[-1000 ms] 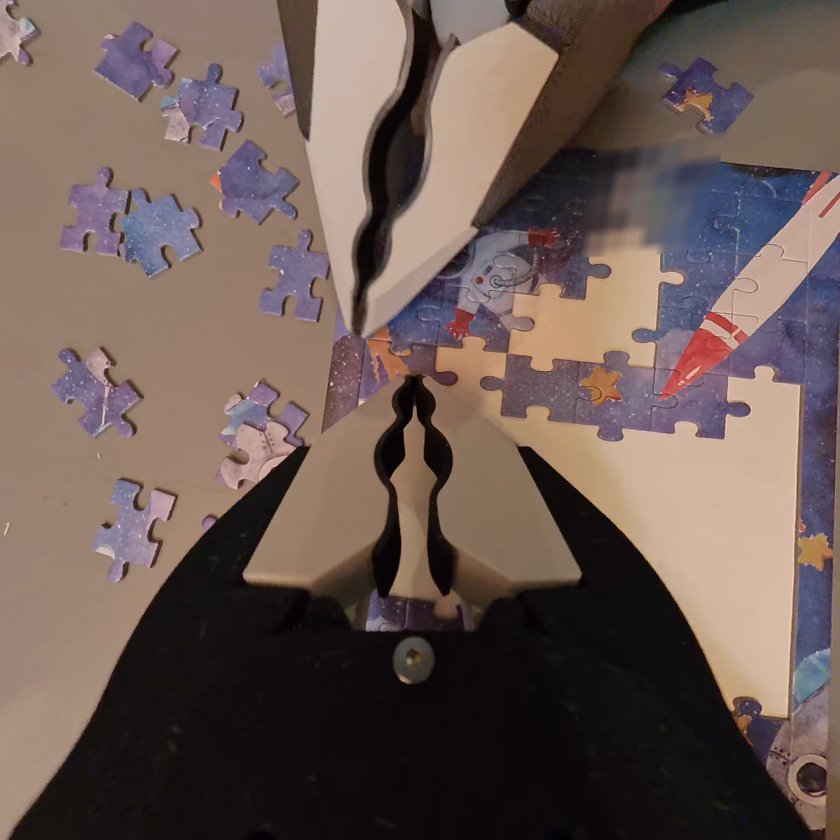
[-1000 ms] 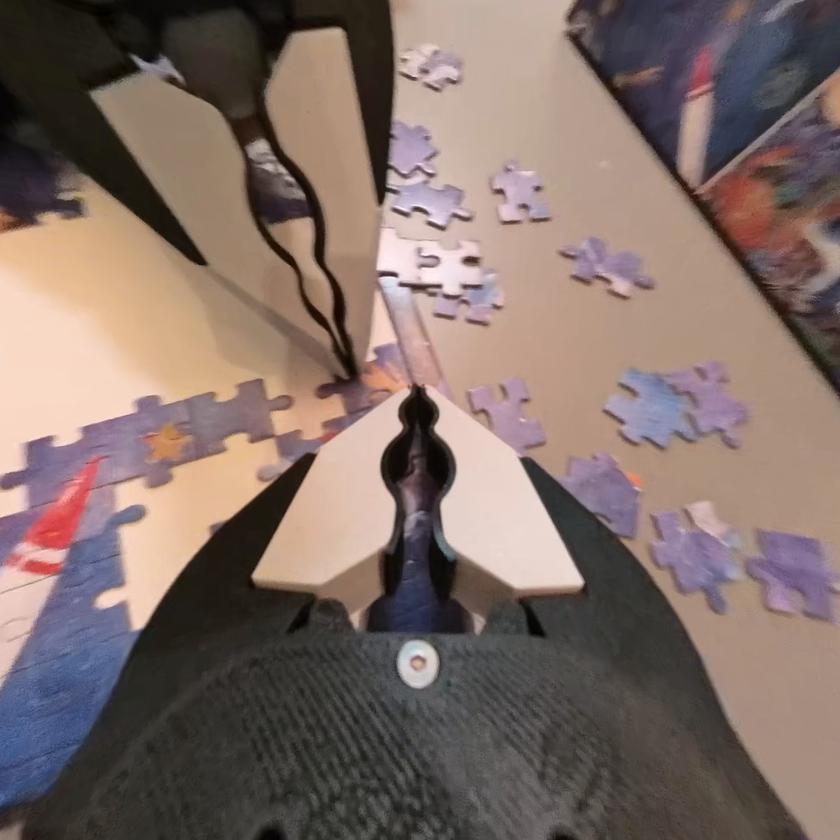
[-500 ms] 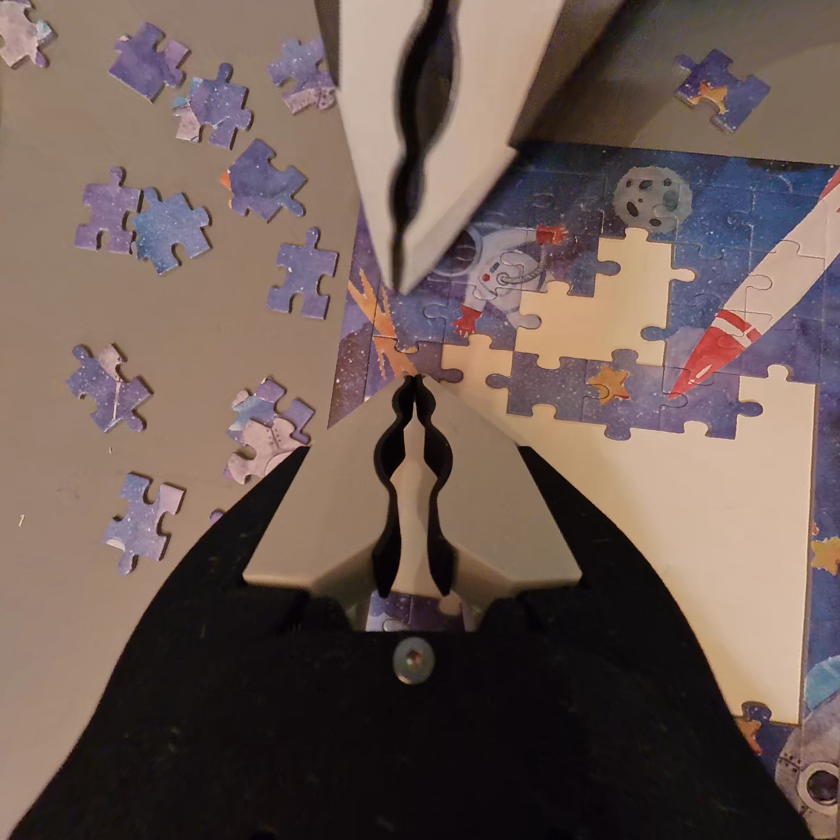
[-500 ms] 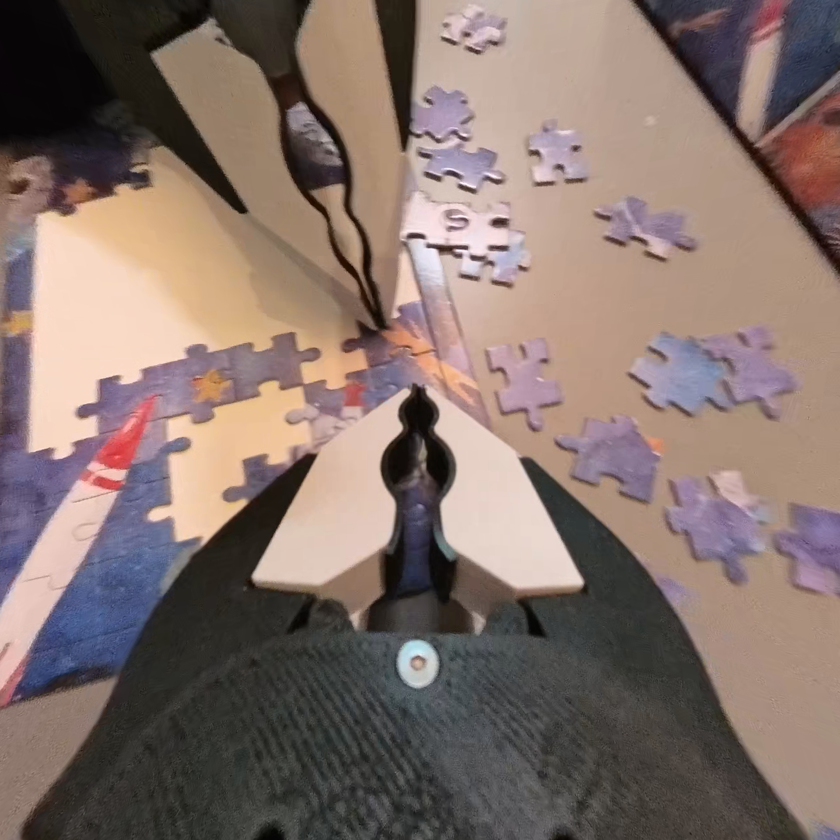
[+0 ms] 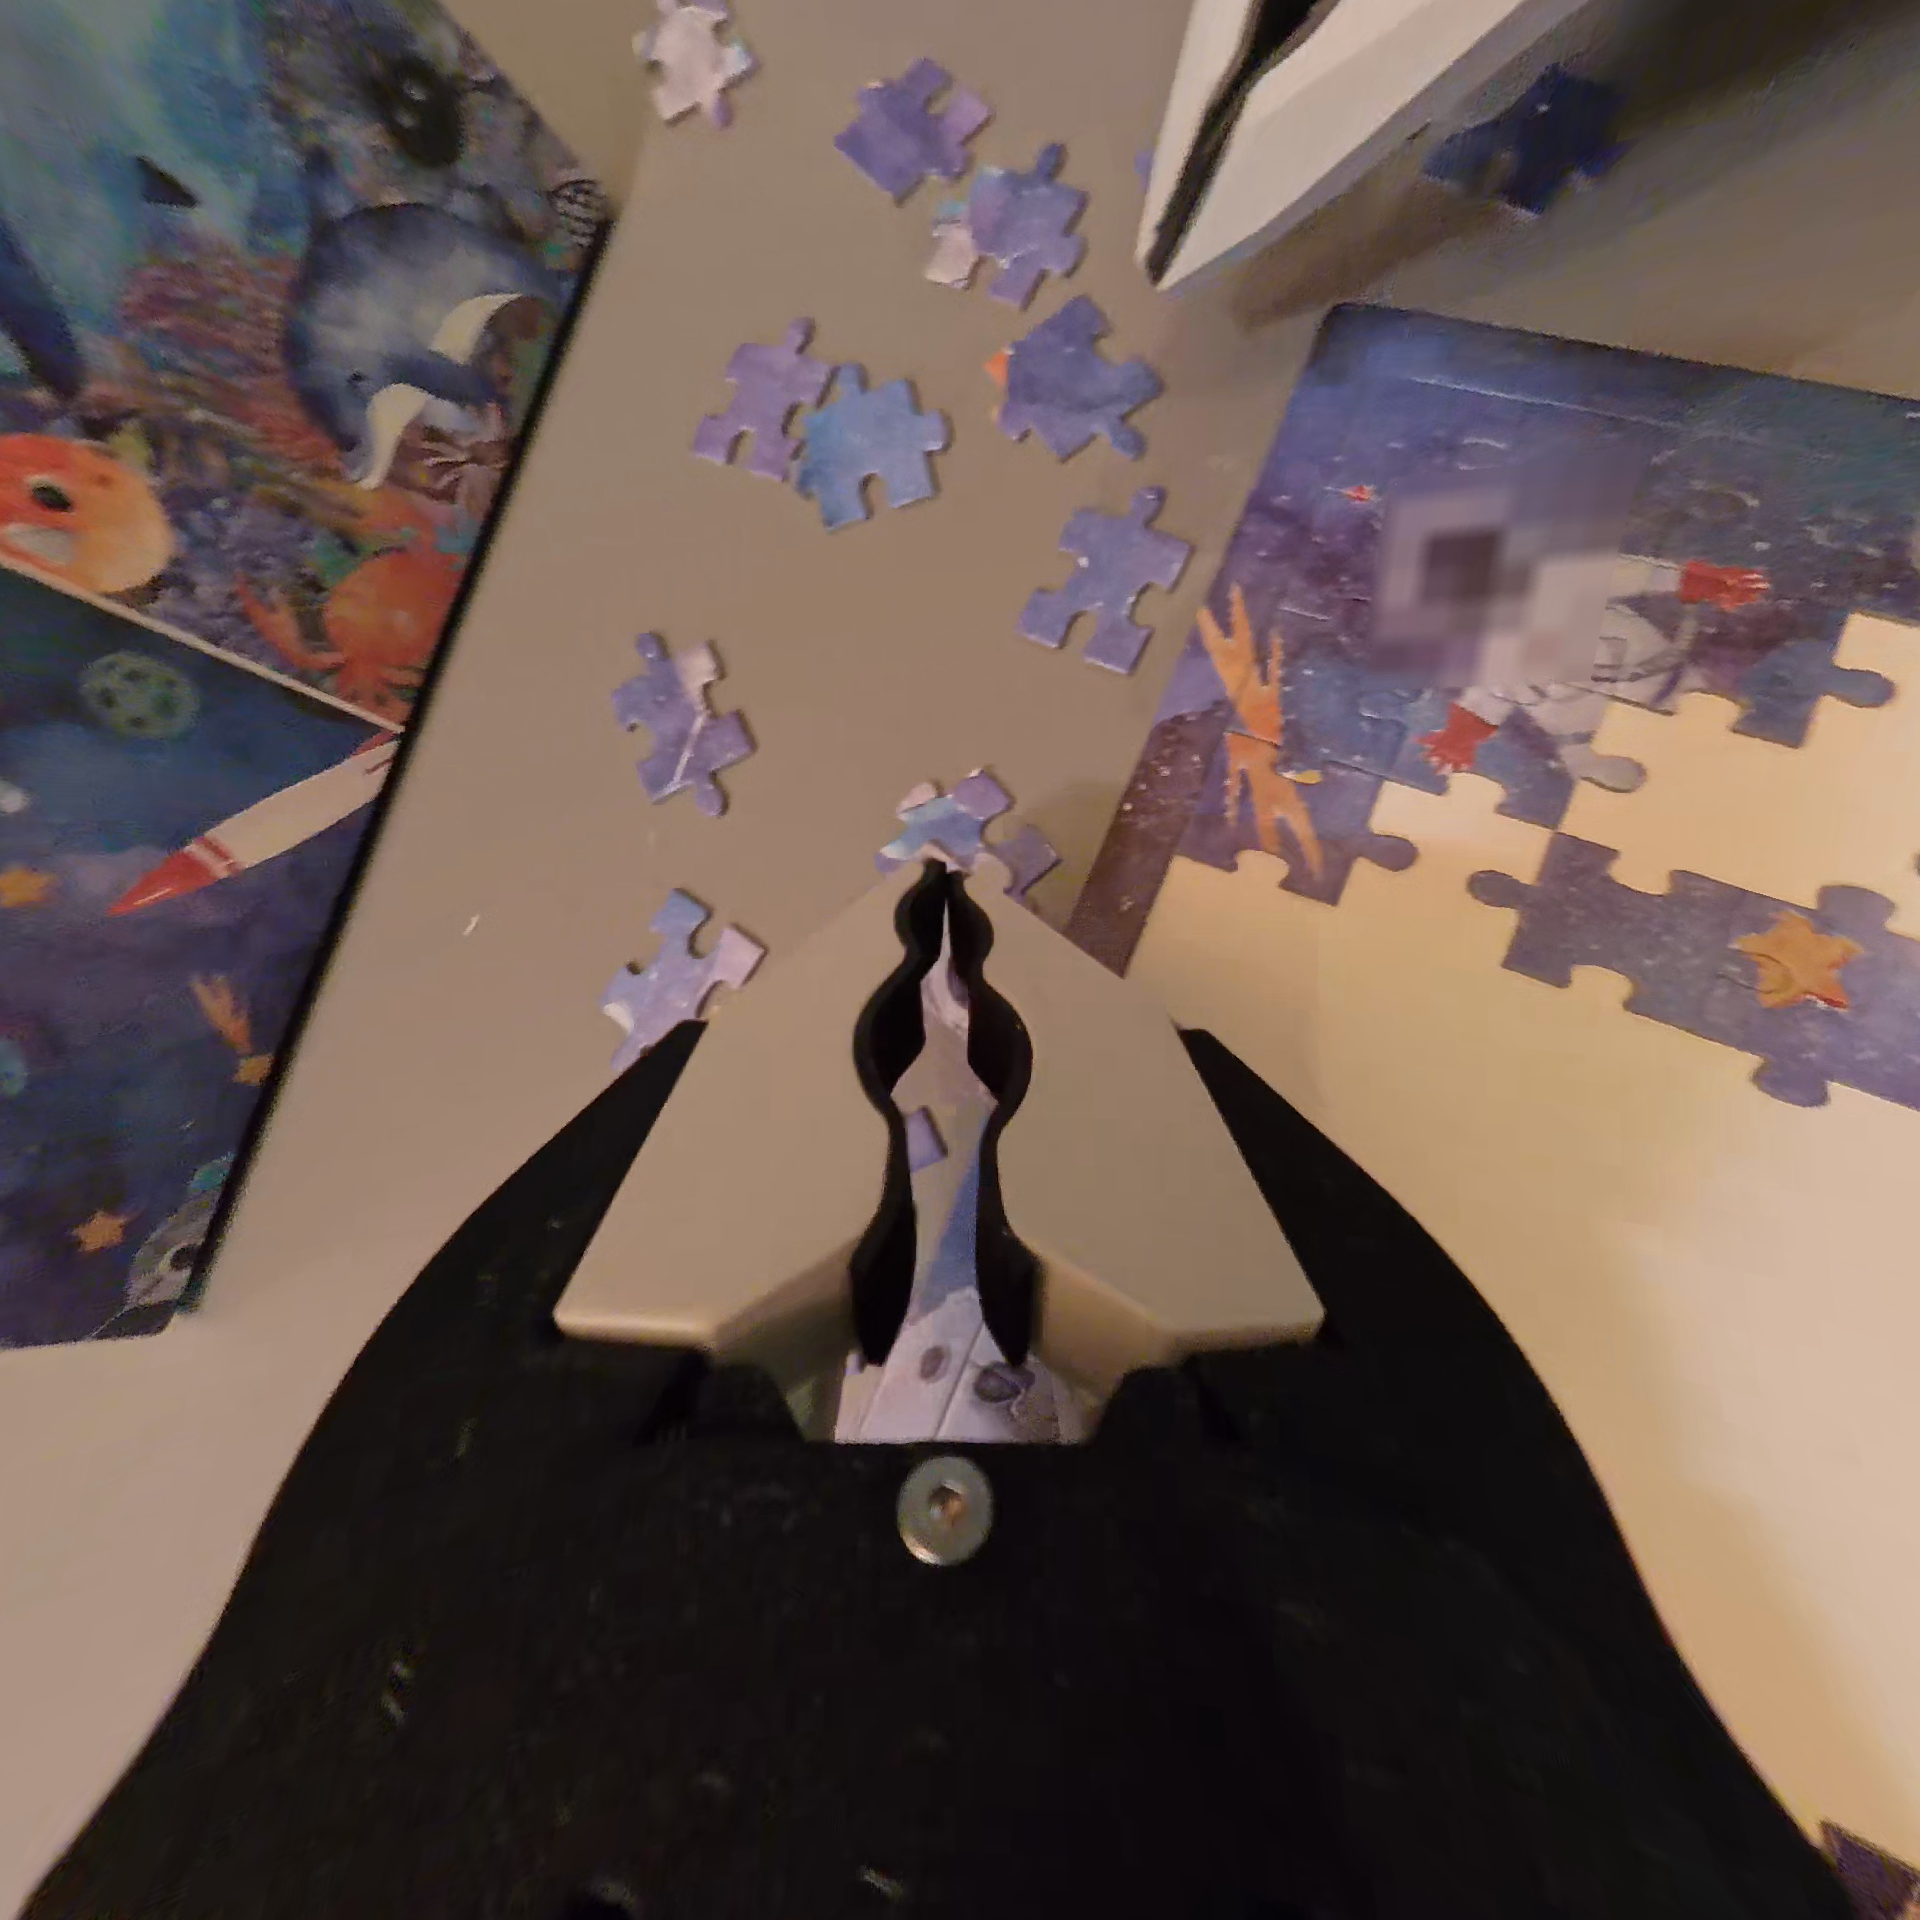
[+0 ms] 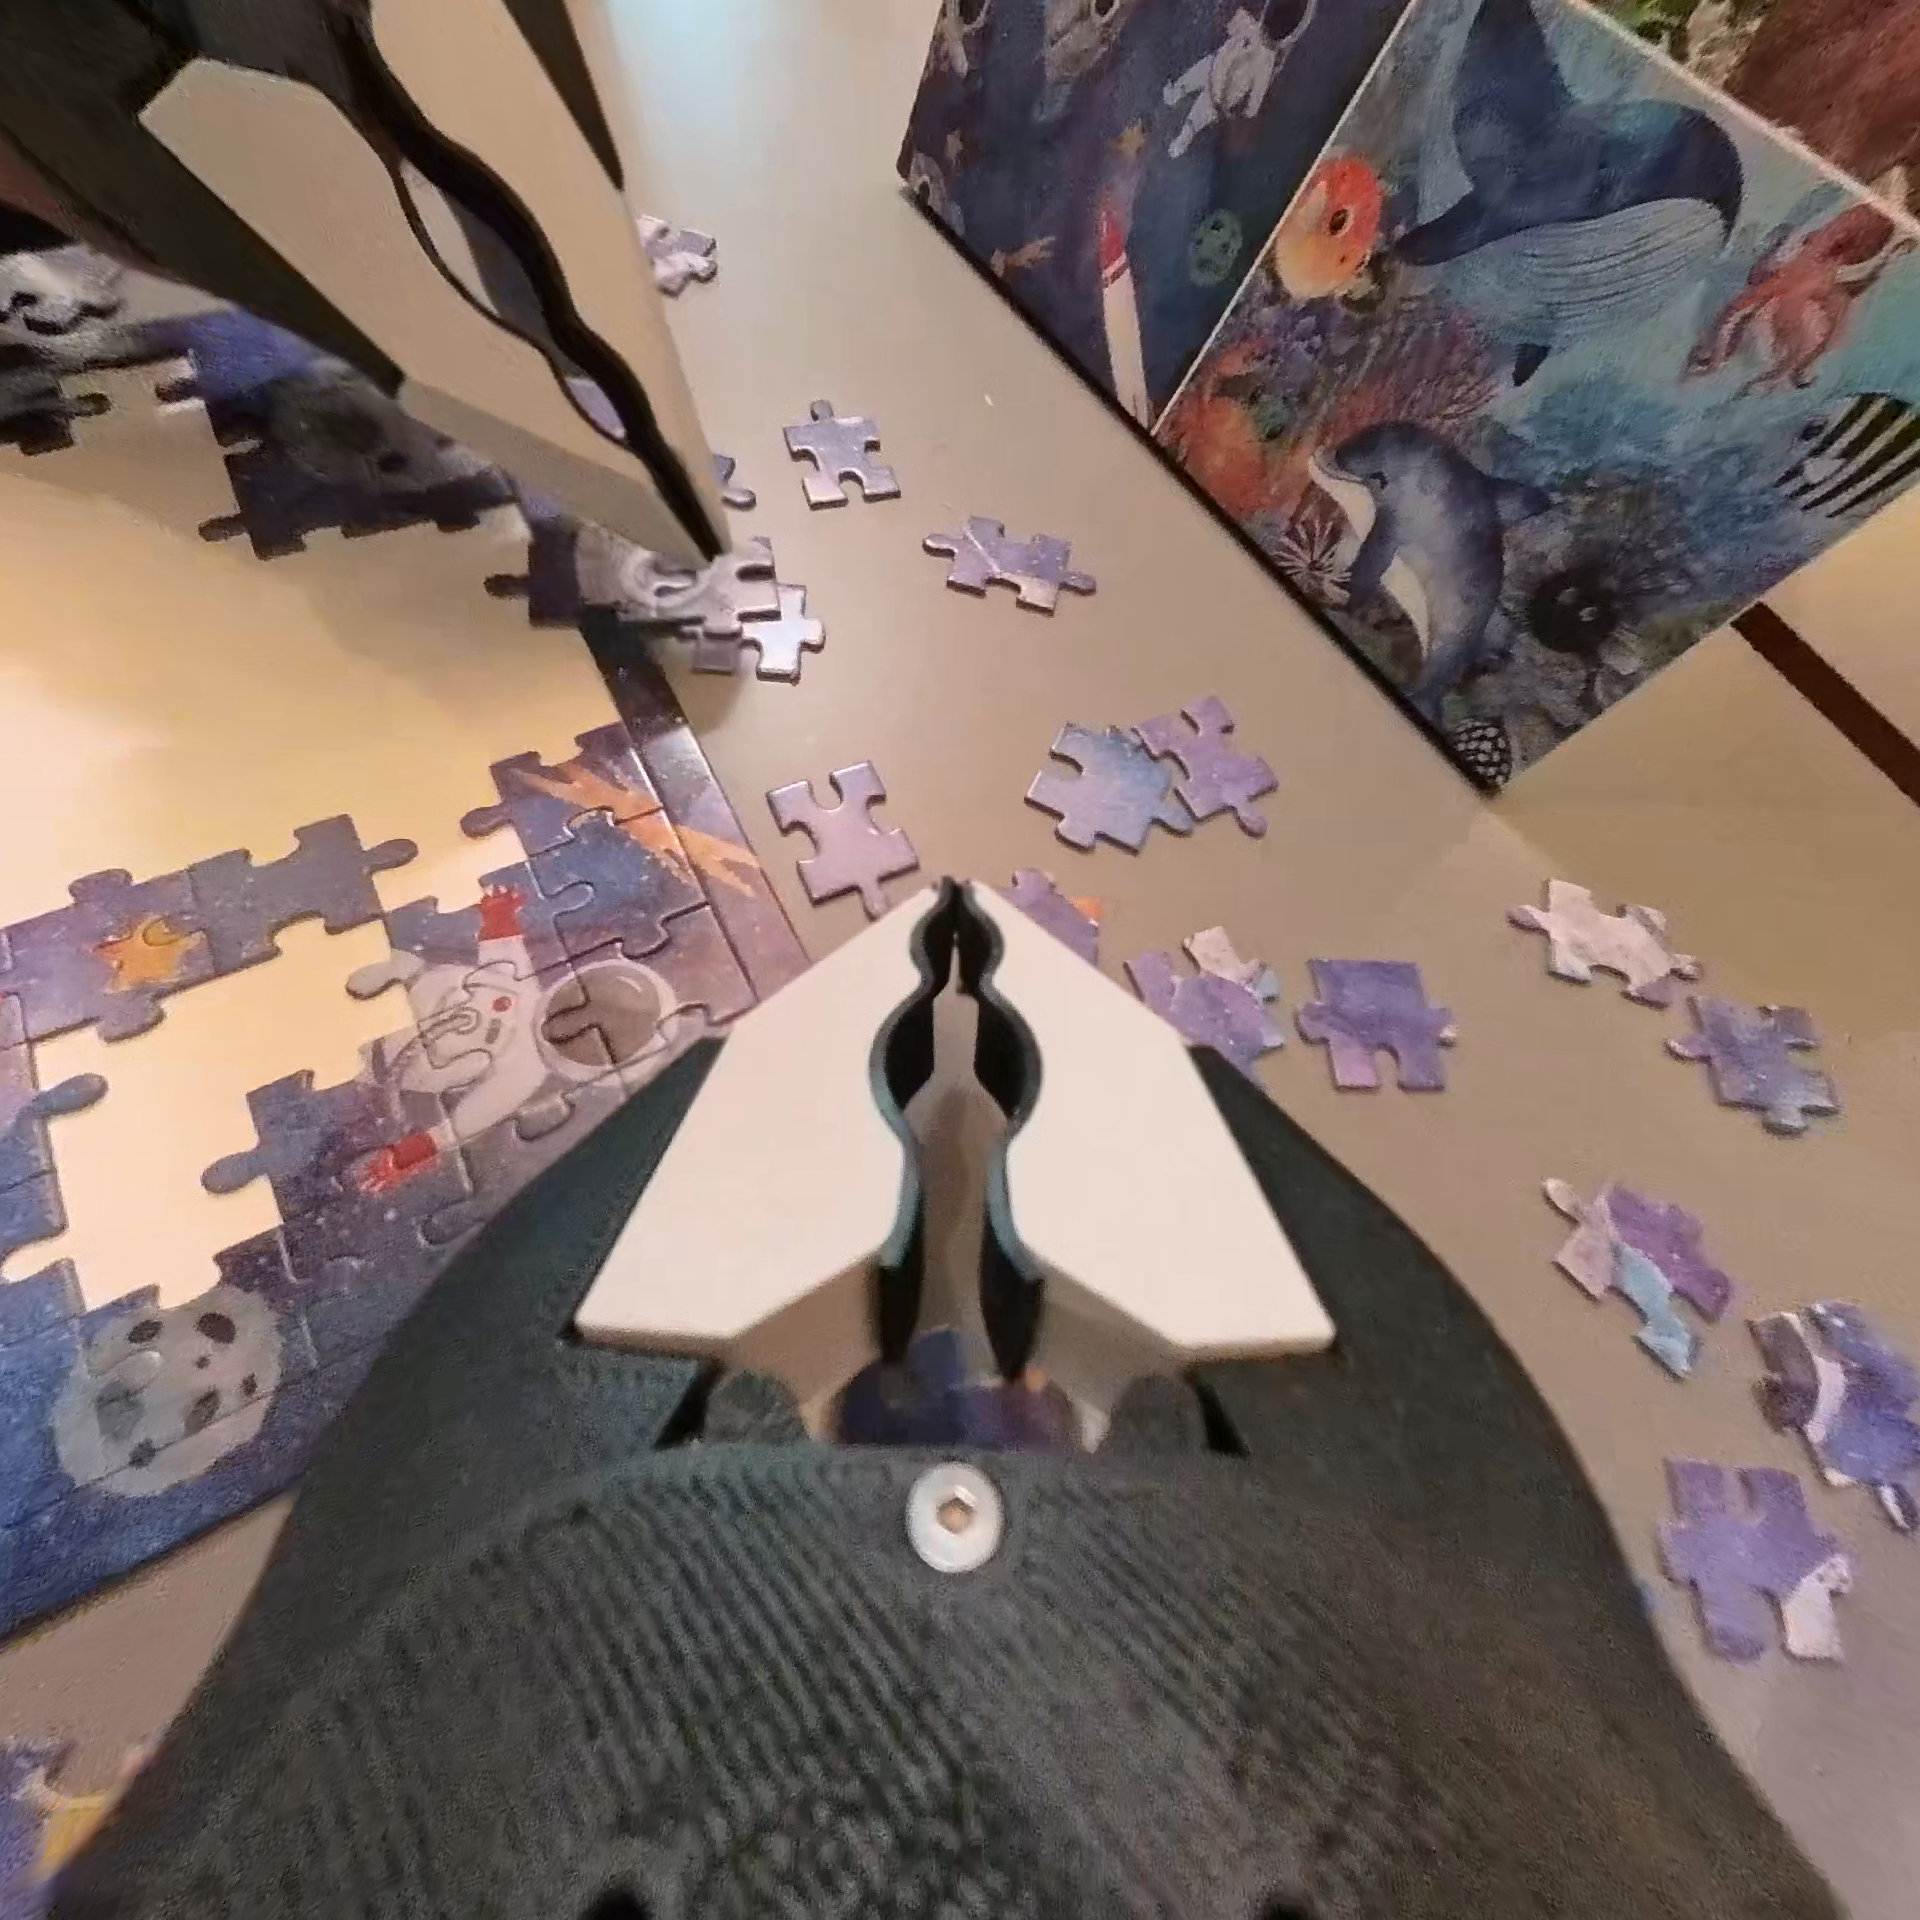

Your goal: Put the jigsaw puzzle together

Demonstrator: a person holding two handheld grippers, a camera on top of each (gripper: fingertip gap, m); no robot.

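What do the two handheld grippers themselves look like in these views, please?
The left gripper has a matte black body, a silver screw at its centre and two pale beige wedge-shaped fingers whose inner edges carry wavy black pads. The right gripper has the same shape, but its dark body shows ridged, layered lines and its fingers look whiter. No cables, sleeves or markings show.

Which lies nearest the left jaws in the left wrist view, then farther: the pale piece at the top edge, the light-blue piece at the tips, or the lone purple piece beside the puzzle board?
From the left gripper:
1. Light-blue piece, right at the tips.
2. Lone purple piece, ahead and right, beside the puzzle board.
3. Pale piece, far ahead, at the top edge.
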